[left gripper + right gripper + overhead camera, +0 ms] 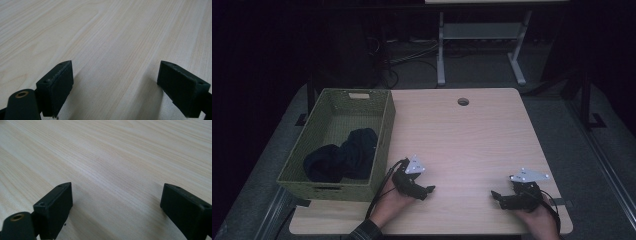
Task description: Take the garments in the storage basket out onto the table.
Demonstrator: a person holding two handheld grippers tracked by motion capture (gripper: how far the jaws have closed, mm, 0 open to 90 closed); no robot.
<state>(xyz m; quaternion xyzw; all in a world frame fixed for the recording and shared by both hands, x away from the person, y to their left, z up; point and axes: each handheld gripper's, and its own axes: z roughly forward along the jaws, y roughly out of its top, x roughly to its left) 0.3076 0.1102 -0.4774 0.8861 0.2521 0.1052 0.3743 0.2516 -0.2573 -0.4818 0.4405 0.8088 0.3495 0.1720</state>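
Observation:
My left gripper [428,191] rests low over the light wooden table [462,140] near its front edge, just right of the basket. Its jaws stand wide apart in the left gripper view [116,82], with bare wood between them. My right gripper [496,196] sits at the front right of the table and points left. In the right gripper view [116,206] its jaws are also spread wide over bare wood. Both are open and hold nothing. A green woven basket [382,145] stands at the table's left edge with dark blue cloth [343,157] bunched inside it.
A round cable hole [463,101] sits near the table's far edge. Beyond the table stands a white metal frame [442,55] with cables on the dark floor. A hand holds each gripper from the front edge.

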